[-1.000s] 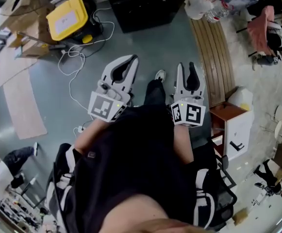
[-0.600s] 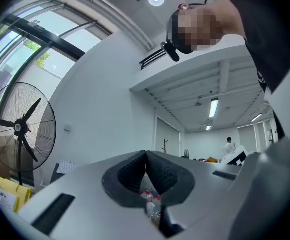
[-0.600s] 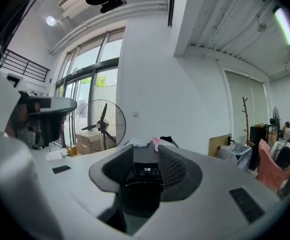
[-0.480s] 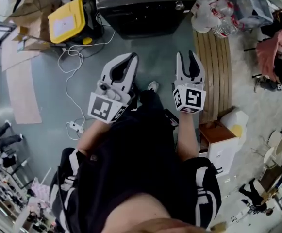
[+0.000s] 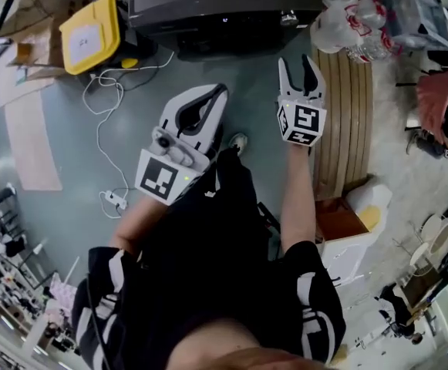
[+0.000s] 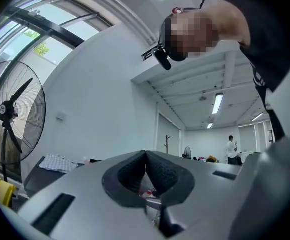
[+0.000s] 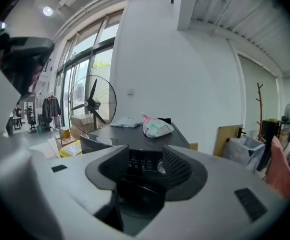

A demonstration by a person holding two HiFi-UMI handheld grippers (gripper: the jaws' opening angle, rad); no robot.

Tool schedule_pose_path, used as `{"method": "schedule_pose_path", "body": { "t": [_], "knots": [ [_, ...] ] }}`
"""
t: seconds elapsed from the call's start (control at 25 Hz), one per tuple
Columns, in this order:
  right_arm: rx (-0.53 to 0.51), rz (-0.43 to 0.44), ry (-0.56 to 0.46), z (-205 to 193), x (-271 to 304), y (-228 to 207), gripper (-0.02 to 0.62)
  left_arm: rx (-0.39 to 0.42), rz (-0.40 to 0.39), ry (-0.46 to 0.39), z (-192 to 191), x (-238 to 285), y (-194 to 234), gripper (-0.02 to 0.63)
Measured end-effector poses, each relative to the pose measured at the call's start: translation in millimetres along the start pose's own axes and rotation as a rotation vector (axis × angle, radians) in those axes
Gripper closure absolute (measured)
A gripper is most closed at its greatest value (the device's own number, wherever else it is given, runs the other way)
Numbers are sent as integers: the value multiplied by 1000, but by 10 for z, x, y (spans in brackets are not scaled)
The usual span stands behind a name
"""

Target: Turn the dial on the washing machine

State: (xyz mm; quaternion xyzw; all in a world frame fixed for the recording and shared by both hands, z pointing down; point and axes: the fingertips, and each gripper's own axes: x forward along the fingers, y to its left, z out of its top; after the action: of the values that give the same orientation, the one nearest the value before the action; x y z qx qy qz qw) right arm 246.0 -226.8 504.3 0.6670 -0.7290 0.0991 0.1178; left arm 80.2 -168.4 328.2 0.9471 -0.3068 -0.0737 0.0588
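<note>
The black washing machine (image 5: 208, 10) stands at the top of the head view, with its silver dial (image 5: 288, 18) at the right end of the panel. My right gripper (image 5: 301, 66) is stretched toward it, still short of the panel, and its jaws are opening with nothing between them. In the right gripper view the washing machine (image 7: 135, 136) fills the gap ahead and the dial (image 7: 160, 167) shows just inside the right jaw. My left gripper (image 5: 217, 92) hangs back over the floor, shut and empty; the left gripper (image 6: 145, 156) points up into the room.
A yellow-lidded box (image 5: 92, 33) and a white cable with power strip (image 5: 116, 200) lie left on the floor. A slatted wooden bench (image 5: 347, 114), plastic bags (image 5: 355, 21) and a white cabinet (image 5: 358, 237) stand right. A bag (image 7: 157, 126) lies on the washer; a fan (image 7: 92, 104) stands behind.
The washing machine has come closer in view. My right gripper has reached forward toward its panel and its jaws have spread wider. The left gripper has stayed shut.
</note>
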Motion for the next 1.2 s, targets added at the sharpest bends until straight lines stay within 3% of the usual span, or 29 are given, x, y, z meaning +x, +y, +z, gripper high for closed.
{"method": "schedule_pose_path", "body": {
  "t": [0.24,0.44,0.88,0.96,1.12,1.2],
  "knots": [
    [5,-12,79,-805,1149,-415,316,-8,15,26,-681,405,480,584],
    [16,-34,105,-1272,1706,-665,290,-30,64,49,-1120,475,780,584],
    [-57,-24,115,-1356,2167,-760,296,-47,94,53,-1336,479,969,584],
    [18,-13,108,-1374,2170,-777,305,-51,90,50,-1342,476,980,584],
    [365,48,85,-1404,2187,-853,307,-60,88,52,-1370,449,1015,584],
    [418,49,72,-1405,2177,-877,305,-61,90,54,-1384,436,1020,584]
  ]
}}
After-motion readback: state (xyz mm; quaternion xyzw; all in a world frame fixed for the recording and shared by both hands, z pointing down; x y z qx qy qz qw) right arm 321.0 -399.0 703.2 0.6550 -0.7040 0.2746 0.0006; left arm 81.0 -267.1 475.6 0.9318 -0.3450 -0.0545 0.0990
